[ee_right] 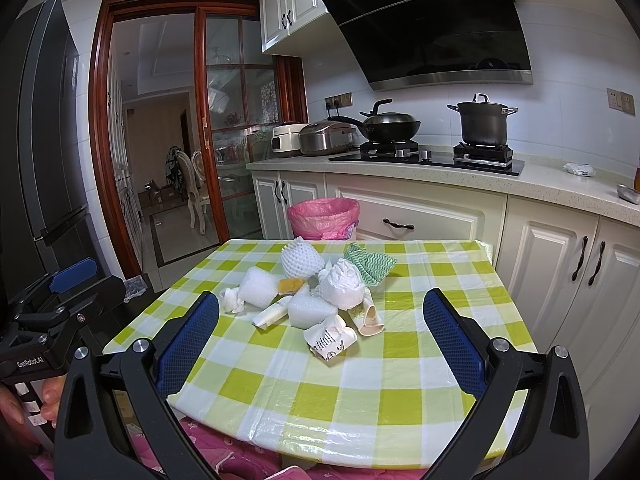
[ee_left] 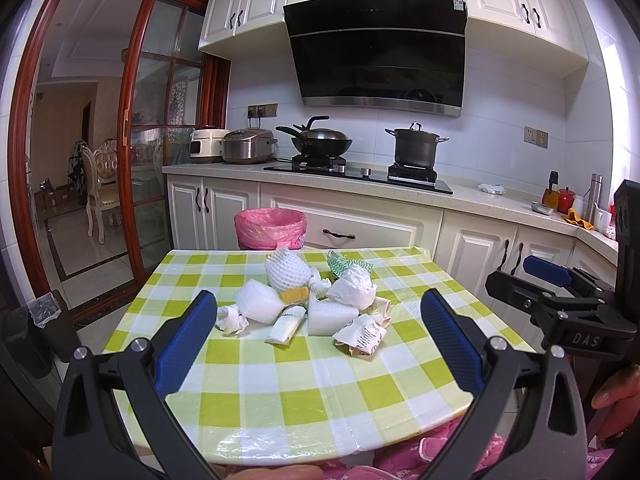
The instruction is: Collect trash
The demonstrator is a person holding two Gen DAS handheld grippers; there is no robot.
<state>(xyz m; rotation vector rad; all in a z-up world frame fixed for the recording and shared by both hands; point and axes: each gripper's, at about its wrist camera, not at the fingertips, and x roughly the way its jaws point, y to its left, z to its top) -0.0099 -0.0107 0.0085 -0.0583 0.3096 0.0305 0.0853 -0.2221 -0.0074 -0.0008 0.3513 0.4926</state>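
Note:
A pile of trash lies mid-table on the green checked tablecloth (ee_left: 280,392): a white foam fruit net (ee_left: 285,270), foam blocks (ee_left: 256,304), a crumpled tissue (ee_left: 231,320), a white tube (ee_left: 285,326), a white bag wad (ee_left: 354,290), a printed crumpled wrapper (ee_left: 360,336) and a green patterned cloth (ee_left: 346,265). A bin with a pink bag (ee_left: 270,227) stands behind the table's far edge. My left gripper (ee_left: 318,344) is open and empty, short of the pile. My right gripper (ee_right: 320,340) is open and empty, also short of the pile (ee_right: 320,296).
White cabinets and a counter (ee_left: 472,196) run behind and to the right, with a wok (ee_left: 322,140) and pot (ee_left: 414,146) on the stove. A small black bin (ee_left: 48,320) stands on the floor at left. A black fridge (ee_right: 40,140) stands at far left.

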